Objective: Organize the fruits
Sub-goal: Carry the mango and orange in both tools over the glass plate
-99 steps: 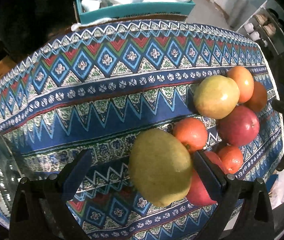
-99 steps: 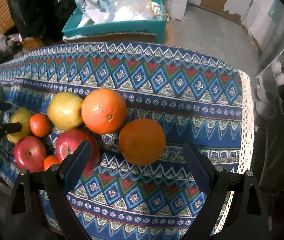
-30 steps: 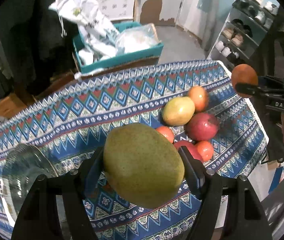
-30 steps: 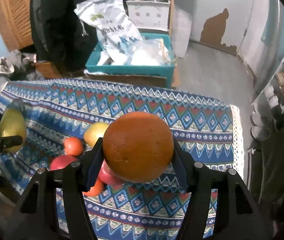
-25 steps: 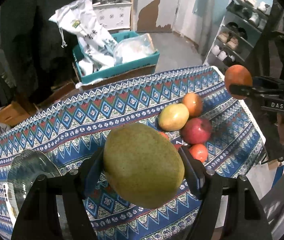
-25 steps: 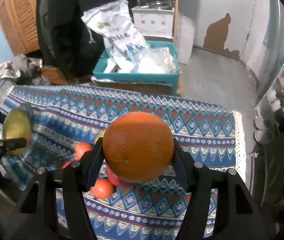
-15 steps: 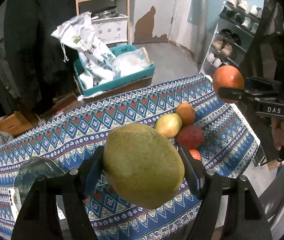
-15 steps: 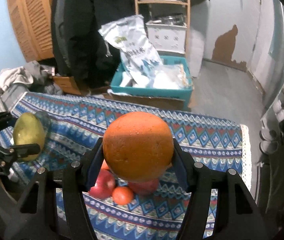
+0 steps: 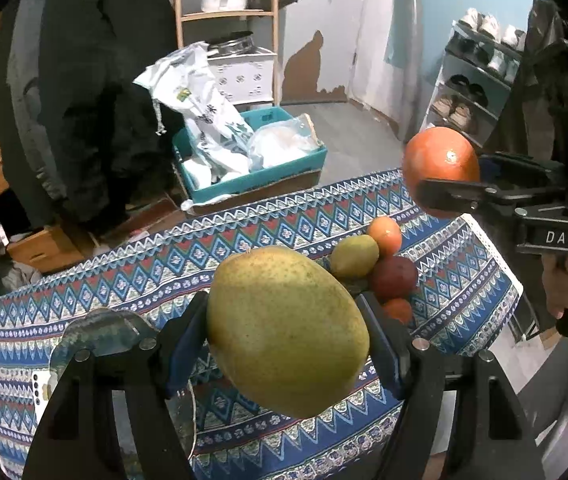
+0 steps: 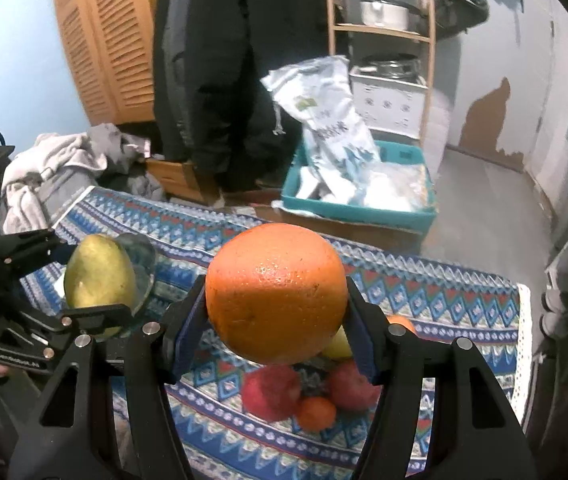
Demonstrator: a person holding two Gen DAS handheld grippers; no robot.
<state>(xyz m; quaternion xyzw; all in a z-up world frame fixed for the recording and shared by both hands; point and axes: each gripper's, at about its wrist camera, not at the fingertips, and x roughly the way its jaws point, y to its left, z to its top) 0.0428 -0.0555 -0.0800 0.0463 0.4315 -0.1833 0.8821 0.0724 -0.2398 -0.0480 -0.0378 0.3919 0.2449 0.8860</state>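
So both tools are loaded and up in the air over the tablecloth. Going left to right: the glass bowl sits at the cloth's left end, and my guess is that's where the fruit is headed, since it's the only container on there. The left gripper is clamped on the pear, pads squeezing it from both sides, hanging above the cloth just right of the bowl. Pear is big, yellow-green, speckled, little stem nub on top. Looks firm enough that the grip won't dent it.

Right of that, the fruit pile sits near the cloth's right end: a couple of red apples, another pear, some small oranges. The right gripper hangs above that pile, closed on the orange. Bright, dimpled skin, round, fills the jaws nicely.

Holding both high makes sense to me: clears the pile so nothing gets knocked rolling.
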